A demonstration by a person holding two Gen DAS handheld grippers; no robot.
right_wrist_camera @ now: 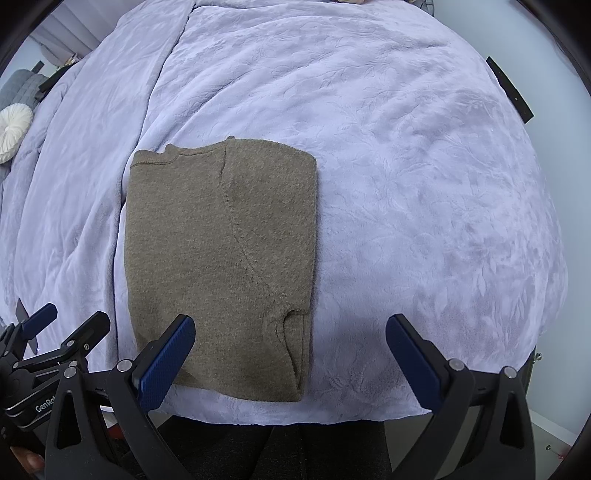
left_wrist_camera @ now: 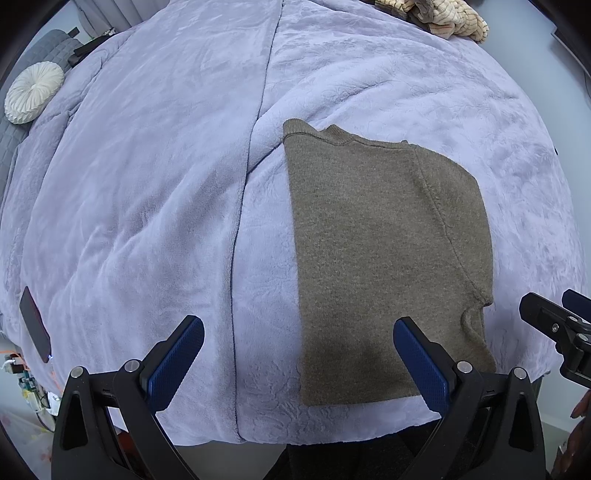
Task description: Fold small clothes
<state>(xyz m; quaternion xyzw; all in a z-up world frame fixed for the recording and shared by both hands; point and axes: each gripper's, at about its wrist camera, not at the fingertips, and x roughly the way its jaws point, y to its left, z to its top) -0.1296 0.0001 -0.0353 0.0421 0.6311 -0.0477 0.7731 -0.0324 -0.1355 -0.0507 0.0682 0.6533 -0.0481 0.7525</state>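
A brown knitted garment lies flat and folded into a long rectangle on the lilac blanket, its near hem close to the bed's front edge. My left gripper hovers open over that near end, its right finger above the hem and its left finger over bare blanket. In the right wrist view the same garment sits left of centre. My right gripper is open too, left finger above the garment's near corner, right finger over the blanket. Neither holds anything.
A cream round cushion and a grey quilted headboard sit at the far left. A pile of beige striped clothes lies at the far edge of the bed. A dark phone rests near the bed's left edge. The bed's front edge drops off just below the grippers.
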